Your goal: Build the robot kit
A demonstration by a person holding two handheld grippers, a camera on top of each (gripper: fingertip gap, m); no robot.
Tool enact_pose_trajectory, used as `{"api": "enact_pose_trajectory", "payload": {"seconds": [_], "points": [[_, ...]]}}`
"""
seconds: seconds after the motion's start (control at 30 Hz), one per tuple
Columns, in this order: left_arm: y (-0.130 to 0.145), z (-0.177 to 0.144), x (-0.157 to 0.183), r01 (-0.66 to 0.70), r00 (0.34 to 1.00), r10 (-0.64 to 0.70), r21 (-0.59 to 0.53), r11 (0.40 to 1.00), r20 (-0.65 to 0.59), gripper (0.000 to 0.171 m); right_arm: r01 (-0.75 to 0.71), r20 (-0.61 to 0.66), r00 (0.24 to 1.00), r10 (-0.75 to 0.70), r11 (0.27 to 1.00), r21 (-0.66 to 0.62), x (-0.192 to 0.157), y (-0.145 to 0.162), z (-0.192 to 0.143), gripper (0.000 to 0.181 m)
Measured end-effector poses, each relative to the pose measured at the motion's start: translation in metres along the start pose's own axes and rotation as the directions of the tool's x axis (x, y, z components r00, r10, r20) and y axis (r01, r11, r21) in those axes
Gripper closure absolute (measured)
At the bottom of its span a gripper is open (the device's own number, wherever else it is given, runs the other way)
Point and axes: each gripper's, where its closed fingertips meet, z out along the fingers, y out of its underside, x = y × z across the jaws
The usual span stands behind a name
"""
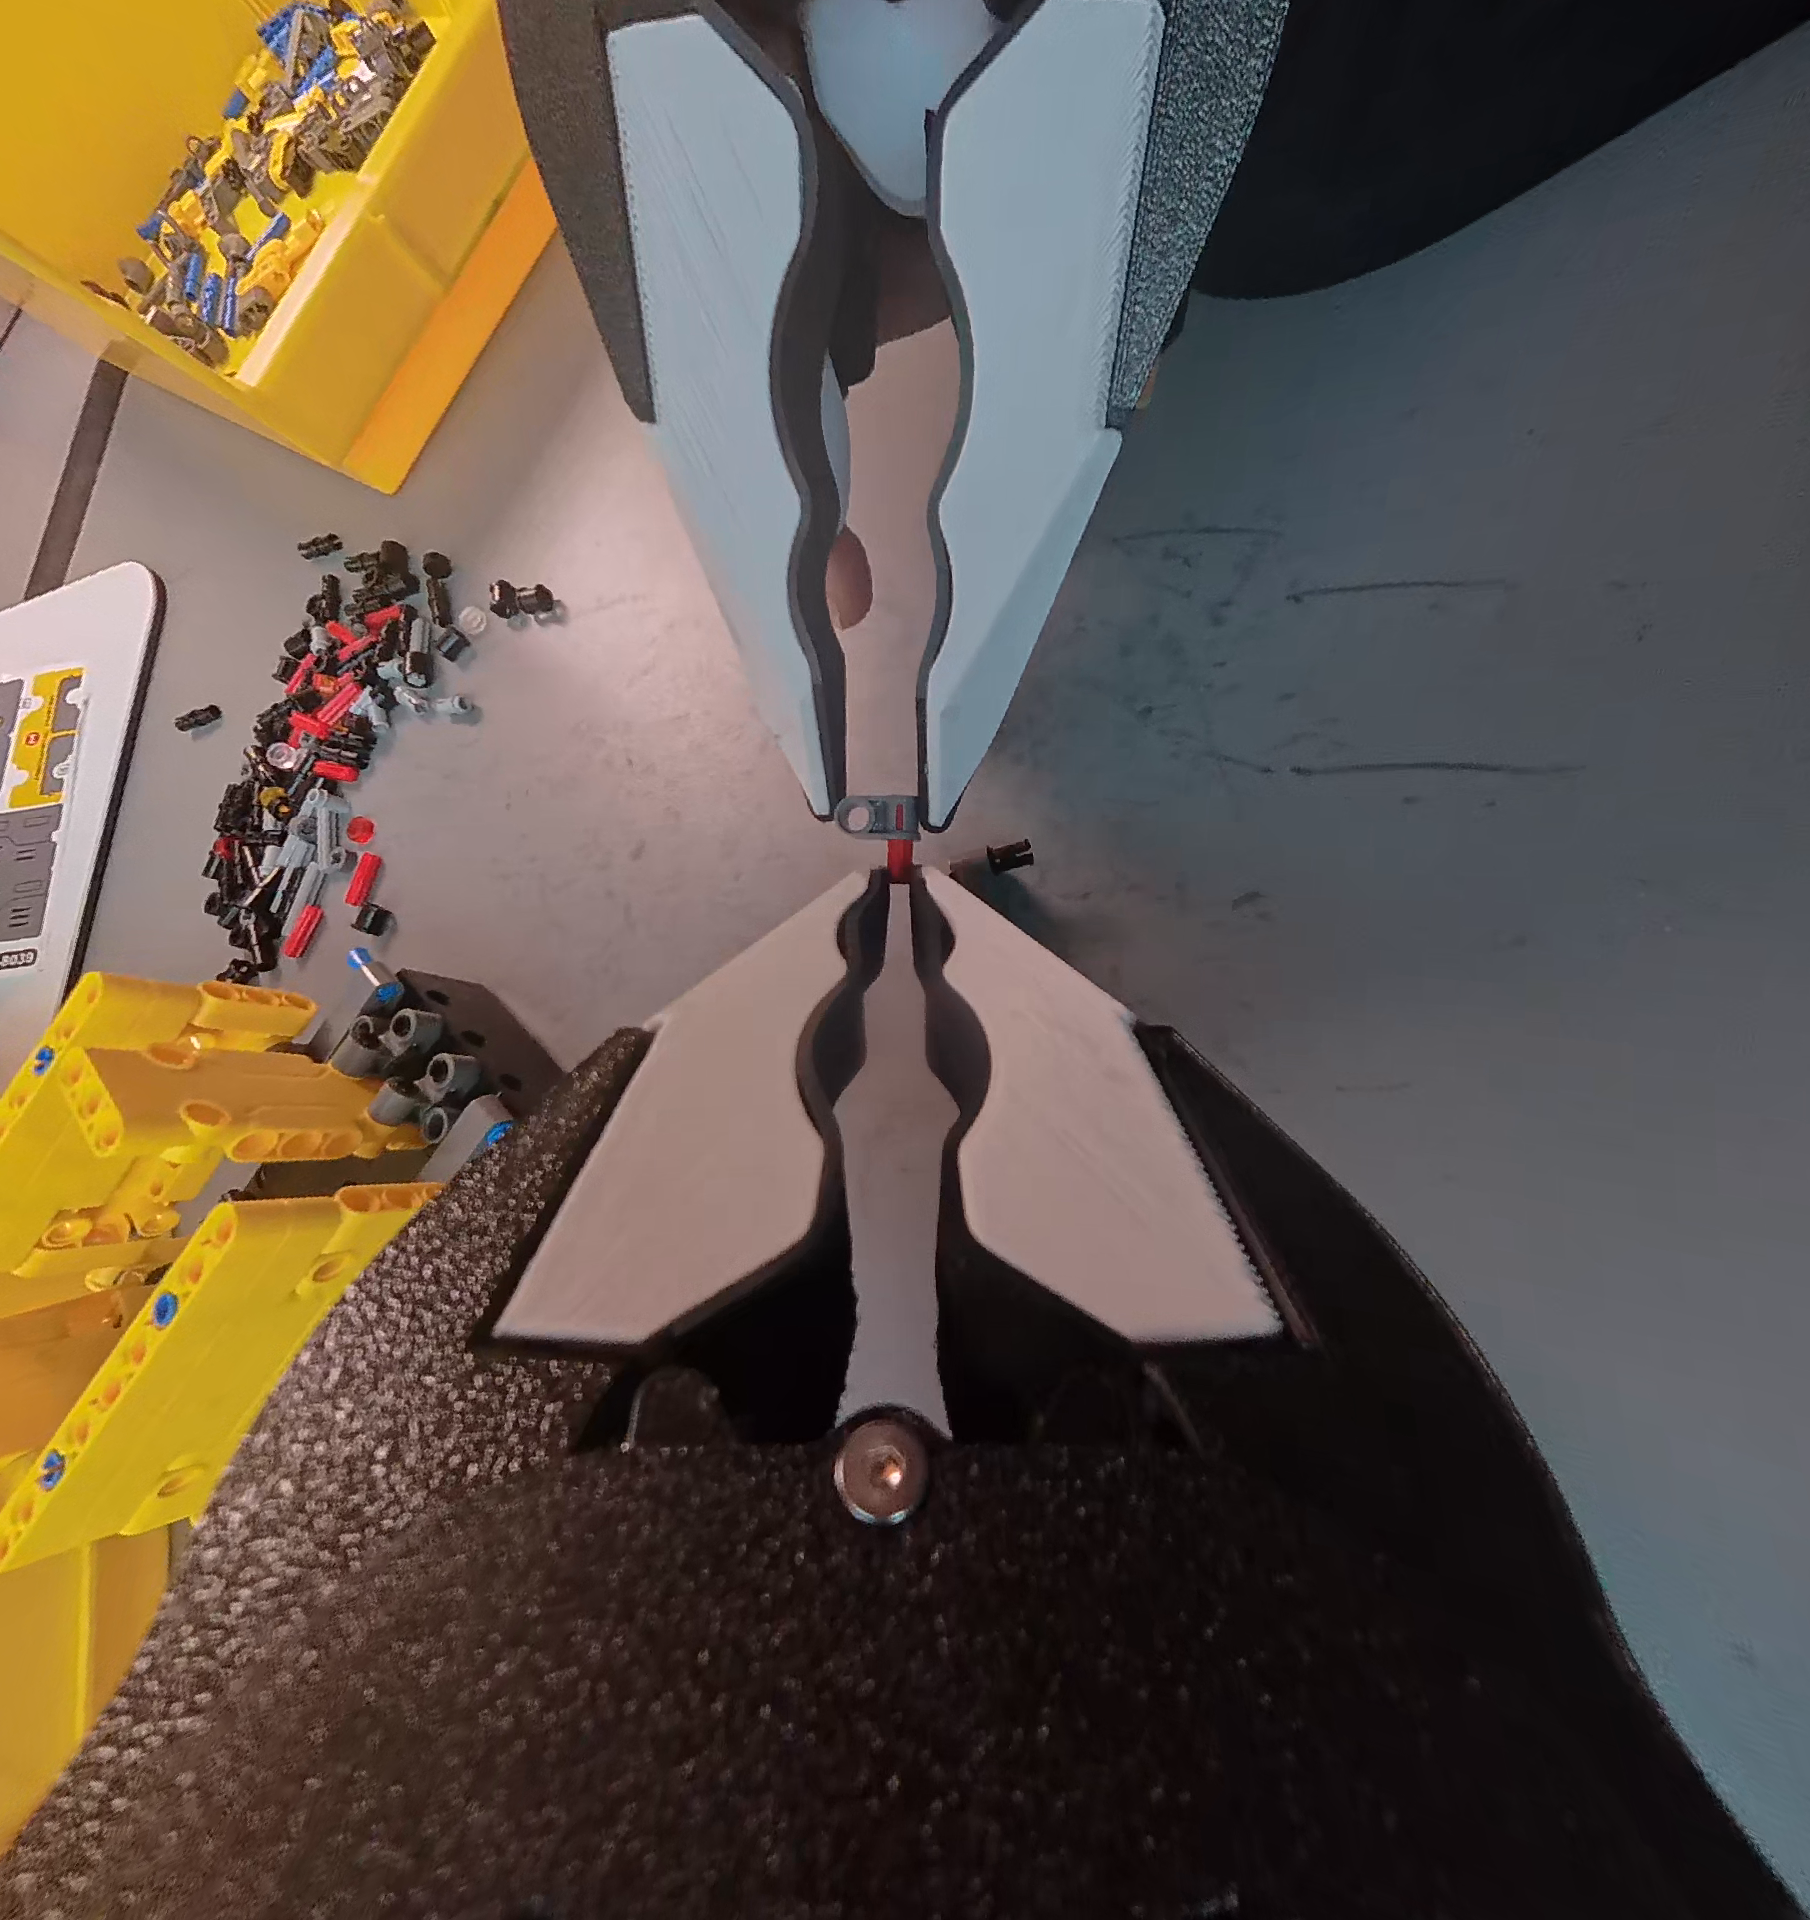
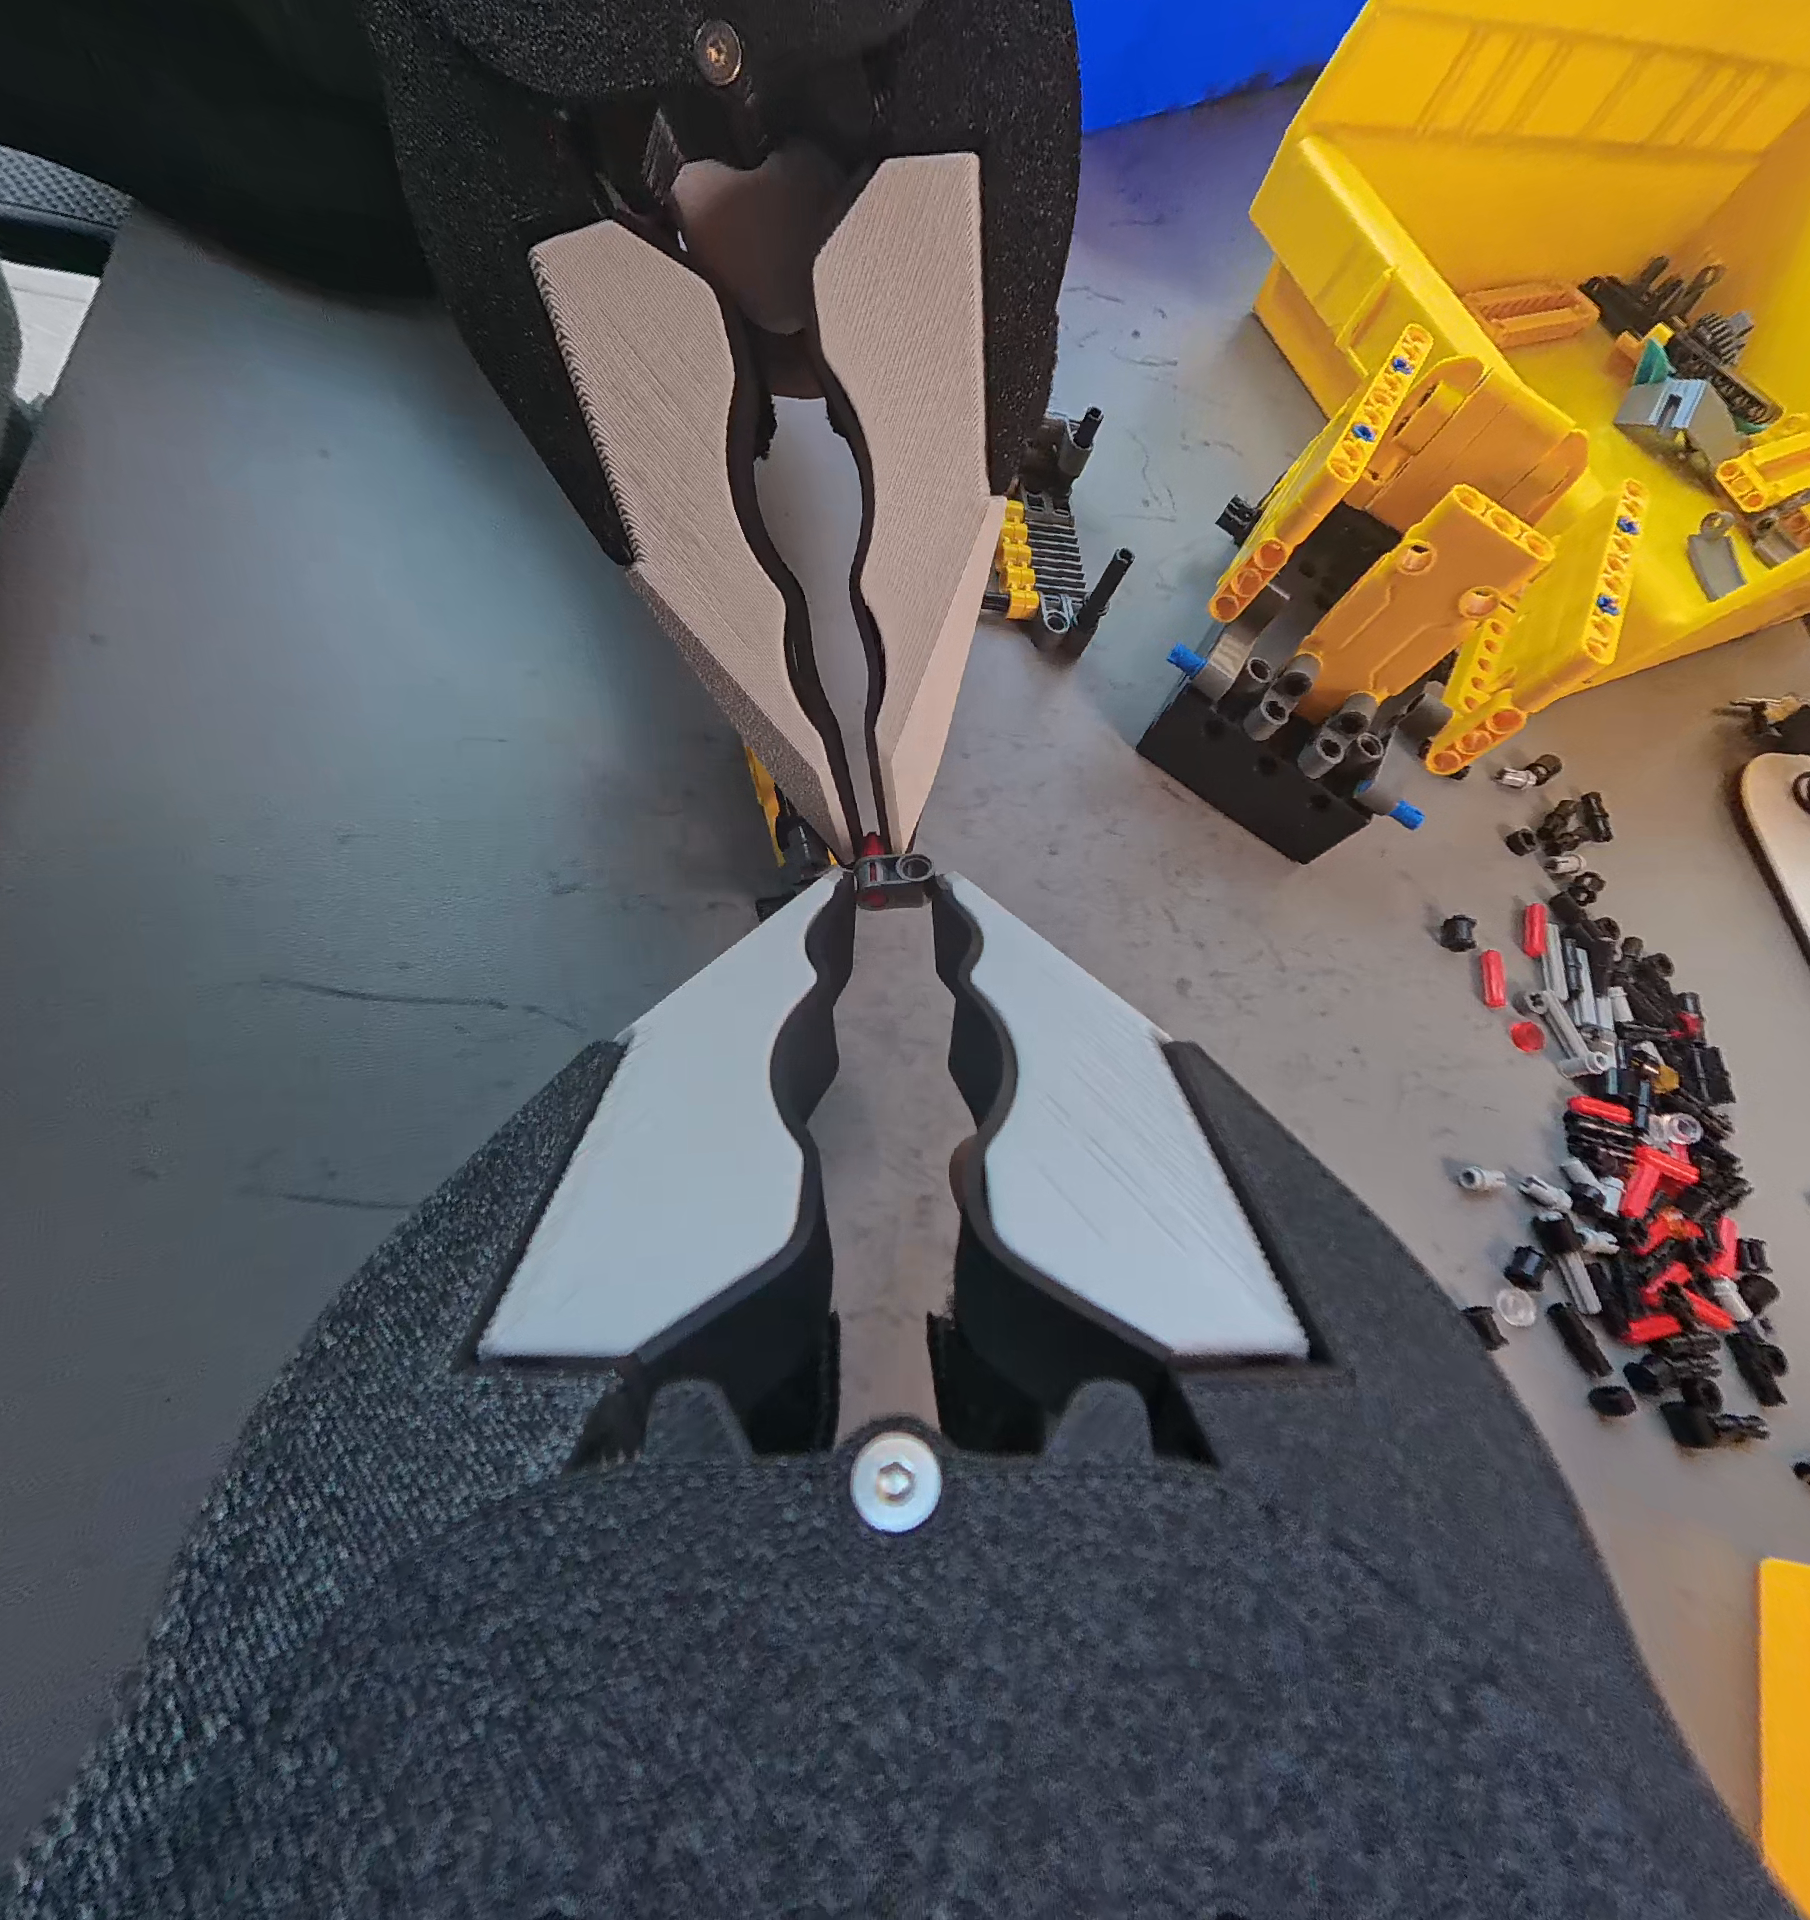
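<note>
Nearest me, my left gripper [image 1: 892, 876] is pinched tight on a short red plastic pin [image 1: 898, 856]. Just beyond, tip to tip, my right gripper [image 2: 888, 883] is clamped on a small grey plastic connector with round holes [image 2: 893, 871]. Pin meets connector; how deep it sits I cannot tell. Far left on the grey table [image 1: 1400, 727] lie a heap of loose black, red and grey small parts [image 1: 329, 748] and a yellow beam assembly [image 1: 153, 1143].

Red pin [image 1: 897, 856], grey connector [image 1: 877, 812], yellow bin [image 1: 381, 301], grey table [image 1: 1452, 935].
</note>
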Motion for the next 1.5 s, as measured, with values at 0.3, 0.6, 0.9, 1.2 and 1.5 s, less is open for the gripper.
{"api": "enact_pose_trajectory", "payload": {"seconds": [0.3, 0.6, 0.9, 1.2, 1.5], "points": [[-0.004, -0.015, 0.006, 0.288, 0.934, -0.265, 0.065, 0.956, -0.241, 0.158, -0.051, 0.043, 0.998, 0.049, 0.998, 0.037, 0.003, 0.003, -0.011, 0.169], [0.004, 0.005, 0.016, 0.229, 0.954, -0.221, 0.017, 0.973, -0.202, 0.165, -0.08, 0.115, 0.991, 0.075, 0.996, 0.04, -0.008, 0.005, -0.006, 0.169], [-0.013, -0.006, 0.0, 0.25, 0.957, -0.22, 0.16, 0.955, -0.188, 0.166, -0.113, 0.092, 0.99, 0.104, 0.989, 0.093, 0.001, -0.004, -0.014, 0.169], [-0.011, -0.003, 0.0, 0.24, 0.96, -0.212, 0.147, 0.959, -0.185, 0.165, -0.128, 0.067, 0.99, 0.123, 0.989, 0.07, 0.005, -0.001, -0.013, 0.169], [-0.005, 0.004, 0.002, 0.166, 0.981, -0.154, 0.094, 0.982, -0.121, 0.166, -0.132, 0.073, 0.989, 0.13, 0.991, 0.02, 0.003, 0.007, -0.008, 0.169]]}}
